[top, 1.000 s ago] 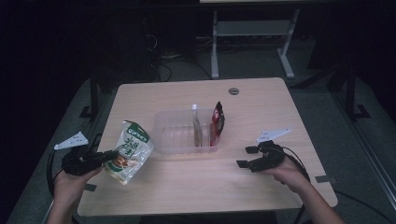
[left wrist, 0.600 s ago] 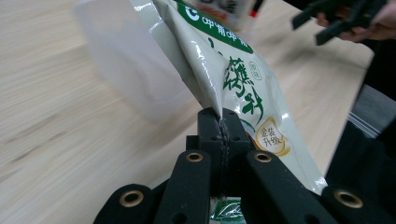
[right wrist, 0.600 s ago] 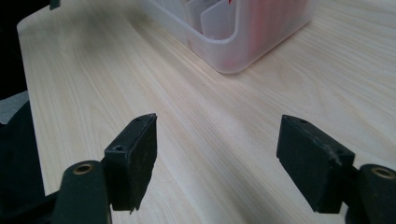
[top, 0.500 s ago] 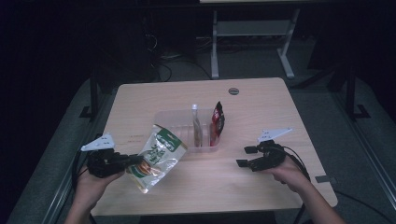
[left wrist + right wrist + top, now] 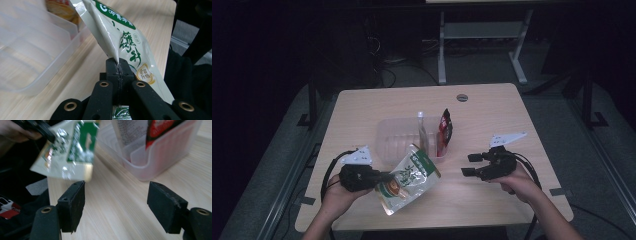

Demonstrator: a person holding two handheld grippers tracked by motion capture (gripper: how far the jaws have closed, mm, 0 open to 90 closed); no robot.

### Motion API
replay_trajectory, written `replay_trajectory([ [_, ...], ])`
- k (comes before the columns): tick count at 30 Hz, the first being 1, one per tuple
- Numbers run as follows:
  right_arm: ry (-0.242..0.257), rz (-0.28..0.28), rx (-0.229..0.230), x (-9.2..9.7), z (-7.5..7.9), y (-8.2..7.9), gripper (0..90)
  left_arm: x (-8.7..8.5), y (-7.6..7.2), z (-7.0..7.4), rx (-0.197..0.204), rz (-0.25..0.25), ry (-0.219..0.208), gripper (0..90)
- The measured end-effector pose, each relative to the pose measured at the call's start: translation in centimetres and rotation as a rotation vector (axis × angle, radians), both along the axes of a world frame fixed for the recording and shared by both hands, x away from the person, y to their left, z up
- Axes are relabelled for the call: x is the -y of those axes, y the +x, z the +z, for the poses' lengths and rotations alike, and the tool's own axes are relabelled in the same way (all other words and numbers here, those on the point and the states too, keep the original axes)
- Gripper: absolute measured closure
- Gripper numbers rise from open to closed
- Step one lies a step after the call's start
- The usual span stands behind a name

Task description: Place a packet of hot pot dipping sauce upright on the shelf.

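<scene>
Looking down, I see the table (image 5: 492,105), light wood, with a clear bin (image 5: 398,134) near its middle, split by dividers. A red packet (image 5: 445,128) stands upright in the bin's right-hand slot, with a paler packet (image 5: 424,135) just beside it. The green pouch (image 5: 407,177) hangs tilted at the bin's near edge, its upper corner over the rim and its lower end above the tabletop. My left gripper (image 5: 382,176) has its jaws pressed together on the pouch's edge; in the left gripper view the film (image 5: 120,37) rises out of the closed pads, with the bin's wall (image 5: 37,57) to its left. My right gripper (image 5: 468,165) sits low over the table to the right of the bin, well apart from the pouch, with its jaws standing apart and only bare wood between them (image 5: 116,207).
</scene>
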State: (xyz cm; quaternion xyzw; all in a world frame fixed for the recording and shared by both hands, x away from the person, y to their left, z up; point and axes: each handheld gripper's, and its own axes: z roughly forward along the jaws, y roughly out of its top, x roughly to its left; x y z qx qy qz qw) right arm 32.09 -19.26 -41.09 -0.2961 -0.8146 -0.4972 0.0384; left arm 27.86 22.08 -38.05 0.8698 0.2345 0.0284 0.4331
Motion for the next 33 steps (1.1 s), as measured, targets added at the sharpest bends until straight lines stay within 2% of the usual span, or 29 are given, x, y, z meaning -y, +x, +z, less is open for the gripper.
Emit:
replay_trajectory([
  [3,0.026,0.021,-0.007,-0.6,0.1,0.1,29.8,0.7,0.3,-0.4,-0.002,-0.027,0.006,89.8],
  [7,0.037,0.068,-0.007,-1.9,0.2,0.2,29.3,1.6,0.7,-0.9,0.004,-0.071,0.013,89.8],
  [12,0.036,0.117,-0.002,-3.8,0.2,0.4,29.0,2.7,0.8,-1.0,0.016,-0.111,-0.007,89.8],
  [19,0.042,0.197,-0.037,-6.3,-0.6,0.8,30.1,3.5,0.4,-1.0,0.046,-0.153,-0.014,89.8],
  [25,0.036,0.250,-0.064,-7.0,-1.3,0.5,40.7,3.4,0.3,-1.3,0.055,-0.162,-0.021,89.8],
  [33,0.087,0.278,-0.082,-6.6,-1.2,0.5,68.0,2.6,0.6,-1.7,0.066,-0.135,-0.011,89.7],
])
